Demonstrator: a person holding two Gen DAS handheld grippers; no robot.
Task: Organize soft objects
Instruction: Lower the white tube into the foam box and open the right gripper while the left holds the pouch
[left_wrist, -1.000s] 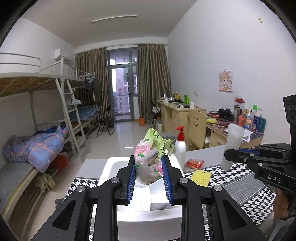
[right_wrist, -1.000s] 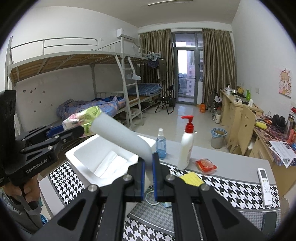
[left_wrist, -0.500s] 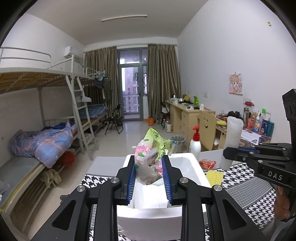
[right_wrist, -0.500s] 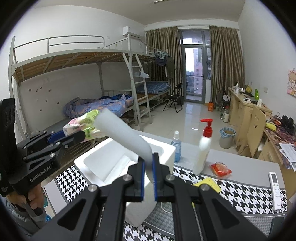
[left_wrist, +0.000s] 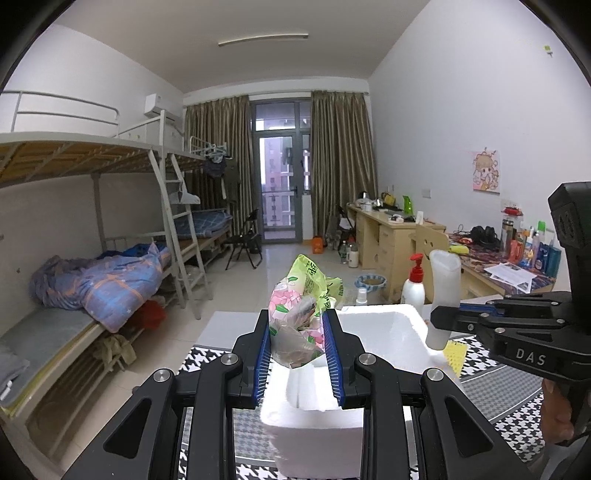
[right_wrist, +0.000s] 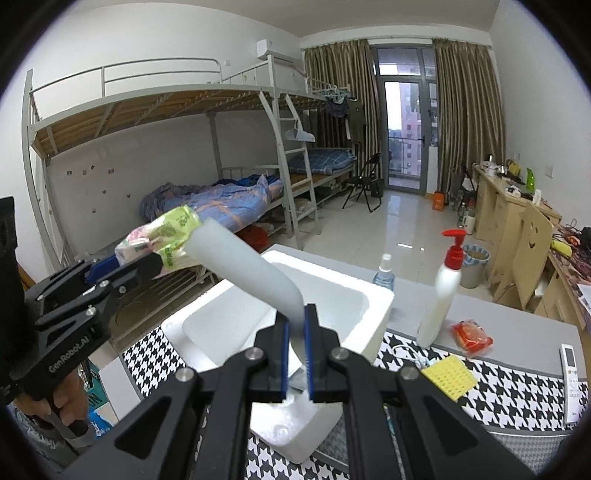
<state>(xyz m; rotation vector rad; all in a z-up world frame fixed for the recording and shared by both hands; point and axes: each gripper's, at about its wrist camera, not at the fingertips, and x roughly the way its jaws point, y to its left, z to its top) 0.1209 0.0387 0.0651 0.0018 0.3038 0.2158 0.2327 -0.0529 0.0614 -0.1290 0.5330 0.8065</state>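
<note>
My left gripper is shut on a crumpled pink-flowered and green plastic packet, held above the near end of a white foam box. From the right wrist view the same packet sticks out of the left gripper at the left. My right gripper is shut on a white foam tube that slants up to the left over the foam box. In the left wrist view that tube stands upright in the right gripper beside the box.
On the houndstooth cloth lie a yellow sponge, a red packet, a remote, a pump bottle and a spray bottle. A bunk bed stands left, desks right. A hand holds the left gripper.
Both grippers have shifted leftward across the table with their loads; the foam box now sits more to the right and under them. Neither grip has changed.
</note>
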